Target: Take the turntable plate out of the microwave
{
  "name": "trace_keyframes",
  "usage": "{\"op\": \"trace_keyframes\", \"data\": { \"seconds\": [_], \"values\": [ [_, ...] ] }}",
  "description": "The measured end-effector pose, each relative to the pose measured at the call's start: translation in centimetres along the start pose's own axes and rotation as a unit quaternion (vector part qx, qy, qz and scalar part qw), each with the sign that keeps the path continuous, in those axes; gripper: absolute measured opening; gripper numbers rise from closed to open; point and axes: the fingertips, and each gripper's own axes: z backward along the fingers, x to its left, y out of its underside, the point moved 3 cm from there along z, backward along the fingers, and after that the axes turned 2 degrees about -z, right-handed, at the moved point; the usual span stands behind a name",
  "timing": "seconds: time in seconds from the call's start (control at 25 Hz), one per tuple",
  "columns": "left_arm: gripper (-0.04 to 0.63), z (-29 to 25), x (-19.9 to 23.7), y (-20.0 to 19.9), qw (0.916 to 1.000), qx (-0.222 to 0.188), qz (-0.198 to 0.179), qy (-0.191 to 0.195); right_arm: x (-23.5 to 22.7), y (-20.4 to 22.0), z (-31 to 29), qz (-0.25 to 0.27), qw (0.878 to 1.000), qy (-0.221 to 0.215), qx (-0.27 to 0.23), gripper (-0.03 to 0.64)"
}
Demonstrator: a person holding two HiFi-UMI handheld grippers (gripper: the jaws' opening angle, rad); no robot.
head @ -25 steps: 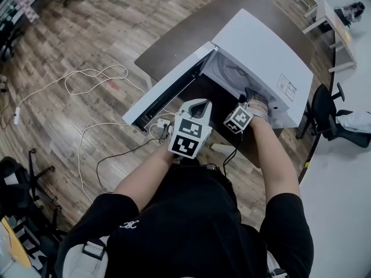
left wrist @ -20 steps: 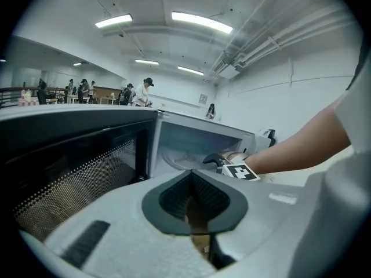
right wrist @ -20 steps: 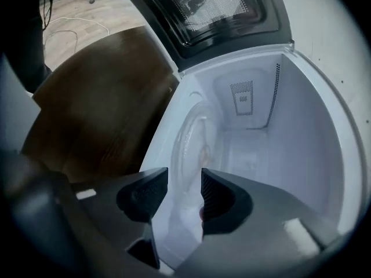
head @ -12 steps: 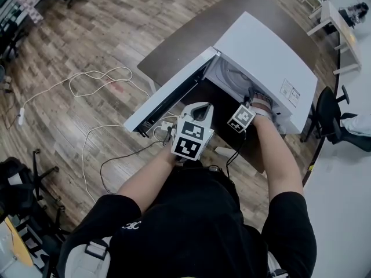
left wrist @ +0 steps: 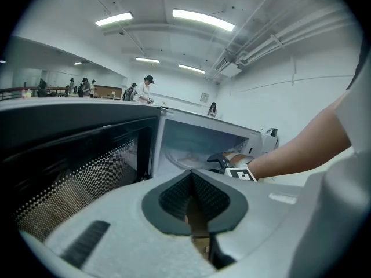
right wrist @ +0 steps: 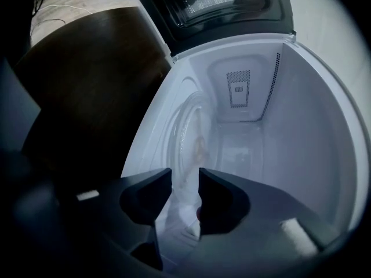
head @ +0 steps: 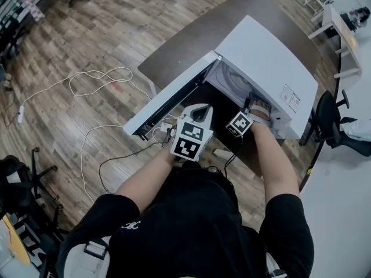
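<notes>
Right gripper (right wrist: pixel 185 181) edged deeper into microwave (head: pixel 261 57). Plate (right wrist: pixel 186 133): clear glass, round, on cavity floor. Right jaws closing, plate rim between them, no contact seen. Left gripper (left wrist: pixel 192 181): jaws together, empty.

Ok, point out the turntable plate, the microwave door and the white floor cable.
turntable plate (right wrist: pixel 192 123), right gripper view, glass face.
microwave door (head: pixel 170 93), head view, white top edge.
white cable (head: pixel 93 73), head view, looped stretch on floor.
</notes>
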Motion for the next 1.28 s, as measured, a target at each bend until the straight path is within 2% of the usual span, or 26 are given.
{"op": "trace_keyframes", "data": {
  "seconds": [0.32,0.56,0.8,0.88,1.08,1.28],
  "values": [
    [0.008,-0.3,0.3,0.5,0.9999,0.01,0.0,-0.006,-0.1,-0.1,-0.5,0.001,1.0,0.022,-0.003,0.132],
    [0.009,-0.3,0.2,0.8,0.9998,0.015,-0.002,-0.013,-1.0,-0.8,-0.7,-0.024,0.999,0.037,-0.015,0.15],
    [0.008,-0.1,0.7,1.0,0.9996,0.016,0.003,-0.024,-0.9,-1.2,-1.3,-0.027,0.999,0.011,-0.027,0.15],
    [0.009,-0.2,0.6,1.2,0.9995,0.016,0.004,-0.025,-0.7,-1.1,-1.3,-0.03,0.999,0.004,-0.03,0.142],
    [0.008,-0.4,0.3,1.5,0.9994,0.021,0.003,-0.028,0.1,-1.1,-1.1,-0.023,0.999,-0.003,-0.031,0.037],
    [0.009,-0.5,0.1,1.6,0.9994,0.02,0.004,-0.029,0.4,-1.1,-0.9,-0.023,0.999,-0.014,-0.04,0.034]
  ]
}}
